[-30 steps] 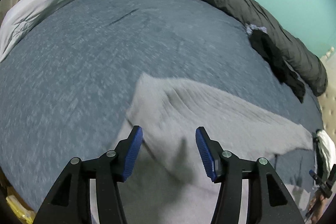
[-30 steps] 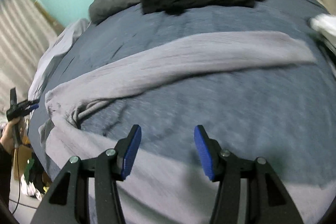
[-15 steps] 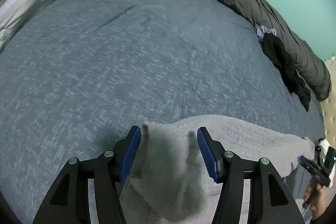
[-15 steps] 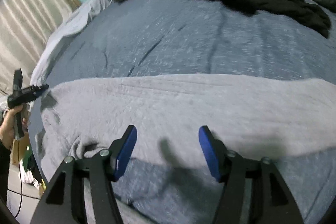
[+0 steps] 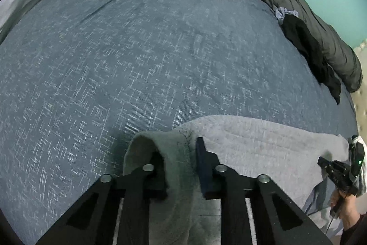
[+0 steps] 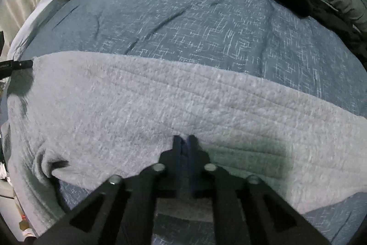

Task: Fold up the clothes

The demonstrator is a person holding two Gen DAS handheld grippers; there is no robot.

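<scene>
Both tongs have just been closing: your left tongs (image 5: 181, 164) pinch a bunched corner of the light grey fleecy garment (image 6: 160, 107), and your right tongs (image 6: 184, 148) are clamped tight on its near edge. It lies lengthwise across the lower frame on the blue-grey bed (image 5: 149, 49). Folding looks barely begun. No writing is readable.

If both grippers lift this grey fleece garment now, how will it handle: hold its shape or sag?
Probably floppy: the grey fleece garment already drapes in a loose fold over the left gripper. Likely sags between grips, since it lies long across the bed. The fuzzy pile suggests it won't slip from the right gripper.
</scene>
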